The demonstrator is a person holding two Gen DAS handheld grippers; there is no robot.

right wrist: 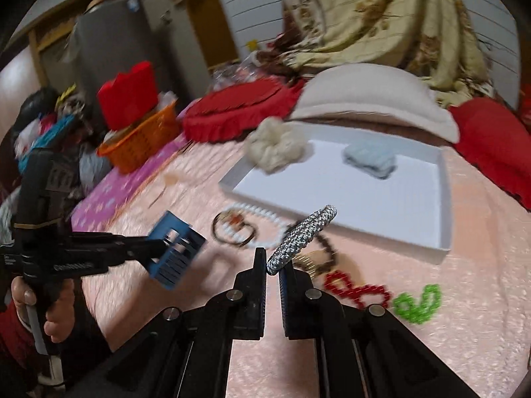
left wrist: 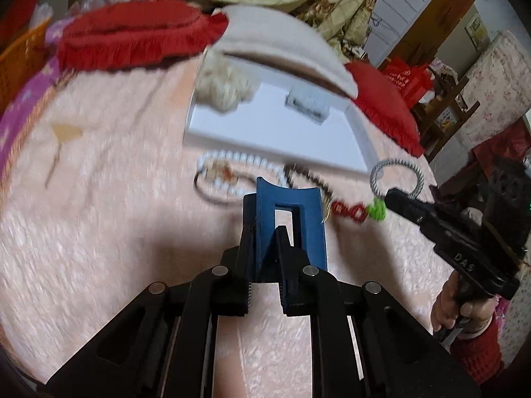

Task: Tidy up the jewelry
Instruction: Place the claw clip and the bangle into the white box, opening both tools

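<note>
My left gripper (left wrist: 264,232) is shut on a blue hair claw clip (left wrist: 287,229) and holds it above the pink bedspread; the clip also shows in the right wrist view (right wrist: 176,248). My right gripper (right wrist: 272,262) is shut on a silver-grey sparkly bangle (right wrist: 303,235), lifted off the bed; it shows in the left wrist view too (left wrist: 396,175). A white tray (right wrist: 444,205) holds a cream scrunchie (right wrist: 277,144) and a pale blue item (right wrist: 370,159). On the bed before the tray lie a white bead bracelet (right wrist: 262,215), a dark bead string (right wrist: 327,247), a red bead piece (right wrist: 356,290) and a green bead piece (right wrist: 419,301).
Red fringed cushions (right wrist: 232,112) and a beige pillow (right wrist: 371,99) lie behind the tray, another red cushion (right wrist: 491,142) at right. An orange basket (right wrist: 142,142) stands at the left on a purple mat. A floral blanket (right wrist: 381,13) is piled at the back.
</note>
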